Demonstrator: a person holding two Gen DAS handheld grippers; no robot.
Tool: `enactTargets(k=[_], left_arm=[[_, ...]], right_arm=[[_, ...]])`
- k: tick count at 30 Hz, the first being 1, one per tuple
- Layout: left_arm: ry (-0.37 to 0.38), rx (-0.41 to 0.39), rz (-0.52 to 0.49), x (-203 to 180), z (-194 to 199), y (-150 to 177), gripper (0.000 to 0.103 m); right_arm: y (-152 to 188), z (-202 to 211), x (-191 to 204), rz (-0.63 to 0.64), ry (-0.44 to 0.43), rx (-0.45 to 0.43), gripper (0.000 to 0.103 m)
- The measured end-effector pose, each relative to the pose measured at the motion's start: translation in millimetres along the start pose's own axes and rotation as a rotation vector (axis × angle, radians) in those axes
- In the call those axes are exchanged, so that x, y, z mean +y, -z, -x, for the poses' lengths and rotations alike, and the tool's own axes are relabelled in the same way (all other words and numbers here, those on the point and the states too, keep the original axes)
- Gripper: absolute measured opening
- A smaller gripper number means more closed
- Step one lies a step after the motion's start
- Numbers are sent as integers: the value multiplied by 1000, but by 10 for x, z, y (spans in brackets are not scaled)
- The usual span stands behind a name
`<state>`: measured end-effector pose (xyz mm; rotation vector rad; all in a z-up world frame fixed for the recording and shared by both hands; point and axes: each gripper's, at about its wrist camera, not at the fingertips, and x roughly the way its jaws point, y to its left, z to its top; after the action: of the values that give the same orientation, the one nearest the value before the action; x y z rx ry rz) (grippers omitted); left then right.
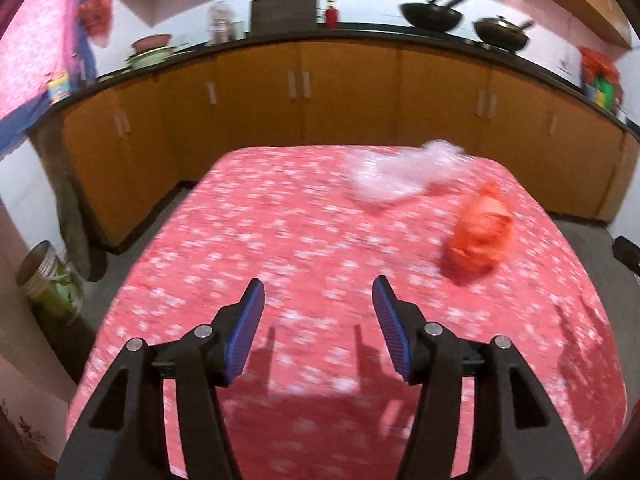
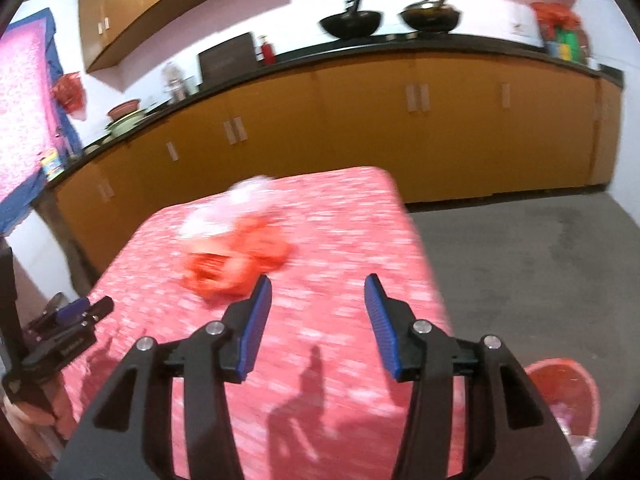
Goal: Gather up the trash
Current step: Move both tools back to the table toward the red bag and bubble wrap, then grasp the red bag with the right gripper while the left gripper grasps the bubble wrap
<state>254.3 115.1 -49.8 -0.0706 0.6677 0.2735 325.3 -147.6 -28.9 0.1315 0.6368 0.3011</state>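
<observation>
From my left hand-held gripper (image 1: 318, 292) I see the orange plastic bag (image 1: 480, 236) crumpled into a lump at the right of the frame, lying on the desk (image 1: 280, 216) under its red flowered cloth. Just beyond it, toward the upper right, lies a clear plastic bag (image 1: 400, 172) — pale, wrinkled, blurred. Both sit well ahead of my blue pads, which stand apart with nothing between them.

My right hand-held gripper (image 2: 318, 288) is likewise parted and empty. In its view the orange bag sits just left of centre, close in front of the left pad, with the clear bag touching it from behind. The left tool shows at the lower left edge of that frame. A red bin (image 2: 576, 392) stands on the floor at the lower right, with something pale inside.

Behind the desk run orange cabinets (image 1: 348, 92) and a dark counter with two black woks (image 1: 432, 16) — nothing blocks the way to the bags
</observation>
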Motion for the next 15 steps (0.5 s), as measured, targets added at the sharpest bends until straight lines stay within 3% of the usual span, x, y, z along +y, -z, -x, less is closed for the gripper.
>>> enactTargets(k=[8,15], left_arm=[[-14,-22,75,478,-155,-103,57],[9,-30,112,587,-331,-204,57]], right_arm=[[-124,-633,793,35,-9,22,53],[-93,-967,960,83,55,67,54]])
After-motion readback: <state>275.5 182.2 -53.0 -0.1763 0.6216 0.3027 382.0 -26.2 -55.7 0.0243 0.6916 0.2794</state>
